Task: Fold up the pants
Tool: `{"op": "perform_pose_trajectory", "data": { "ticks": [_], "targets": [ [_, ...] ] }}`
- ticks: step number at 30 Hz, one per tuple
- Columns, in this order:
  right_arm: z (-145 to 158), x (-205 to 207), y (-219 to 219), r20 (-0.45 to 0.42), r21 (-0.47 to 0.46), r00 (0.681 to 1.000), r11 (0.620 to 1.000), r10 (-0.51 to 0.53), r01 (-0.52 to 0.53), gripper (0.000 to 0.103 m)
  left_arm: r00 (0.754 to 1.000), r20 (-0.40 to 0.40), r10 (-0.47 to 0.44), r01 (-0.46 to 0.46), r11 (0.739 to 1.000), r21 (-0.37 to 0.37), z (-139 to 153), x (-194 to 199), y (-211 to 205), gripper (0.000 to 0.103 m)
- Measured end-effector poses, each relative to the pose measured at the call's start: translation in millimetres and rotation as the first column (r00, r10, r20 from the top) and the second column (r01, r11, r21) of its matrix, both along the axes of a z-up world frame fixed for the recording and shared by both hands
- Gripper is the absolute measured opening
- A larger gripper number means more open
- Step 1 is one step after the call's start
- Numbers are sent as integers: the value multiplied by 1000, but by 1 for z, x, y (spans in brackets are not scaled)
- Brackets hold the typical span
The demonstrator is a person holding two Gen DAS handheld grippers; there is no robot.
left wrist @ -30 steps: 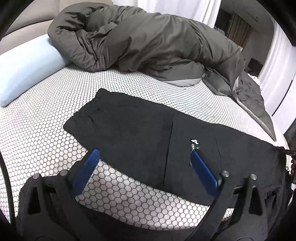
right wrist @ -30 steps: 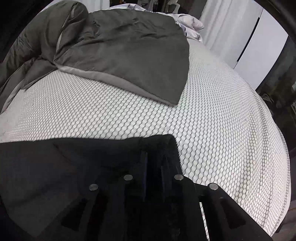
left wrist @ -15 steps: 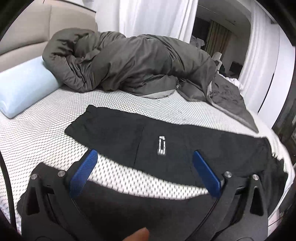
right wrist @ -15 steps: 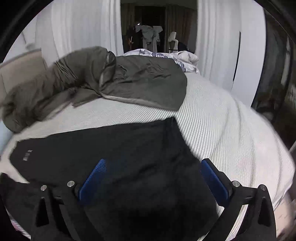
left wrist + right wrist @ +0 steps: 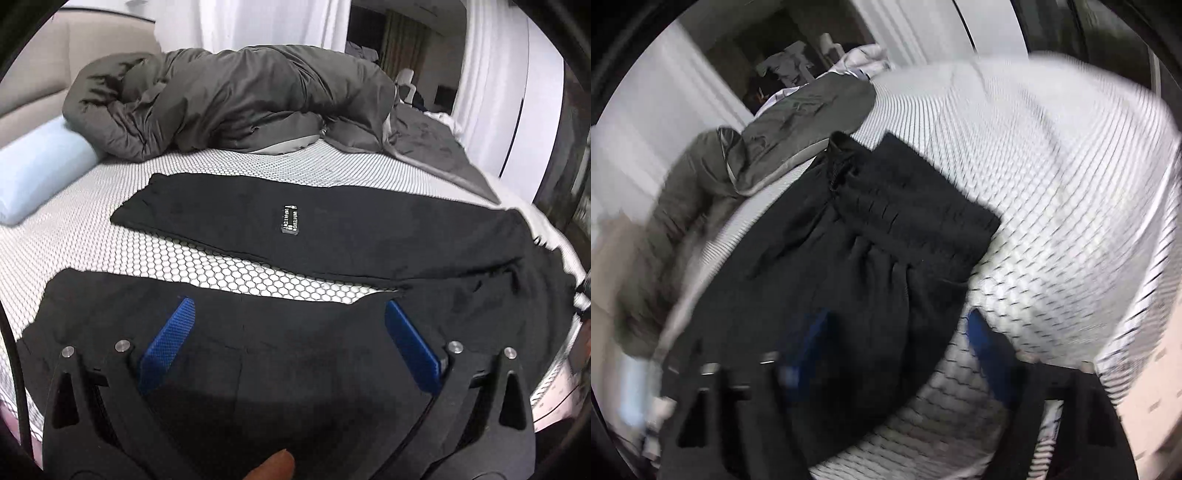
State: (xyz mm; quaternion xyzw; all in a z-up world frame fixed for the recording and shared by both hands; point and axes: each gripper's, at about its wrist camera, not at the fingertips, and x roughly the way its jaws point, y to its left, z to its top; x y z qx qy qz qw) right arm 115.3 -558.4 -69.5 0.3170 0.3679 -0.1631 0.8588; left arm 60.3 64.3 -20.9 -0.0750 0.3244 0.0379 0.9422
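The black pants [image 5: 332,236] lie spread across the bed [image 5: 92,236], both legs flat with a strip of honeycomb sheet between them. A rumpled grey duvet [image 5: 229,99] and a pale blue pillow [image 5: 37,173] crowd the far side. The left claw [image 5: 288,336] hangs released over the near leg. The right claw [image 5: 897,343], blurred, gapes empty above the waistband, its jaws just narrowing.

Black pants [image 5: 332,236] spread flat, left claw [image 5: 288,332] open
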Motion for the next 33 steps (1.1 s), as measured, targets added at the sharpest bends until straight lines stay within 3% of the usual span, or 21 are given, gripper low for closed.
{"op": "perform_pose_trajectory", "data": {
  "ticks": [2, 4, 5, 9, 11, 12, 15, 16, 18, 20, 22, 26, 27, 28, 29, 33],
  "targets": [
    [-2, 4, -4, 35, -11, 999, 1000, -23, 24, 50, 1000, -10, -6, 6, 1000, -6, -2, 3, -1, 102],
    [-4, 7, -8, 29, -14, 999, 999, -42, 43, 21, 1000, -17, -9, 9, 1000, -28, -4, 6, -2, 102],
    [-2, 5, -6, 47, -10, 999, 1000, -28, 29, 13, 1000, -19, -11, 10, 1000, -29, -4, 8, -1, 102],
    [6, -18, 0, 17, -118, 999, 992, -50, 51, 10, 999, -44, 11, -11, 1000, 2, -8, 12, -1, 102],
    [2, -24, -3, -17, -145, 991, 981, -135, 131, 16, 998, -54, 11, -11, 1000, -2, -8, 17, -1, 102],
    [2, -24, -1, -34, -170, 989, 976, -144, 136, 25, 999, -52, 4, -5, 1000, -2, -7, 19, -2, 102],
    [13, -23, 8, -59, -306, 980, 938, -192, 166, 74, 998, -42, -55, 56, 998, 21, -1, 26, -18, 102],
    [20, -25, 13, -30, -347, 979, 920, -202, 180, 83, 996, -41, -83, 85, 996, 29, 1, 29, -24, 102],
    [35, -32, 20, 24, -393, 978, 898, -207, 199, 85, 978, -71, -195, 198, 980, 38, 2, 39, -45, 102],
    [49, -36, 32, 107, -385, 985, 908, -136, 167, 91, 946, -119, -301, 308, 950, 49, -4, 53, -65, 101],
    [57, -29, 45, 156, -370, 986, 923, -51, 106, 97, 930, -151, -336, 347, 936, 53, -11, 65, -77, 96],
    [58, -1, 72, 172, -316, 975, 945, 140, -80, 97, 848, -275, -454, 473, 881, 4, -35, 94, -99, 68],
    [56, 8, 78, 161, -305, 972, 946, 168, -113, 97, 840, -287, -461, 483, 876, 7, -39, 97, -102, 61],
    [54, 16, 84, 148, -293, 968, 944, 203, -153, 97, 833, -289, -472, 493, 870, 2, -42, 98, -104, 37],
    [52, 26, 93, 137, -289, 964, 940, 228, -181, 97, 832, -287, -474, 494, 870, -4, -42, 100, -104, 25],
    [48, 39, 118, 70, -354, 959, 905, 276, -235, 97, 850, -255, -461, 467, 884, -40, -36, 104, -83, 11]
  ]
}}
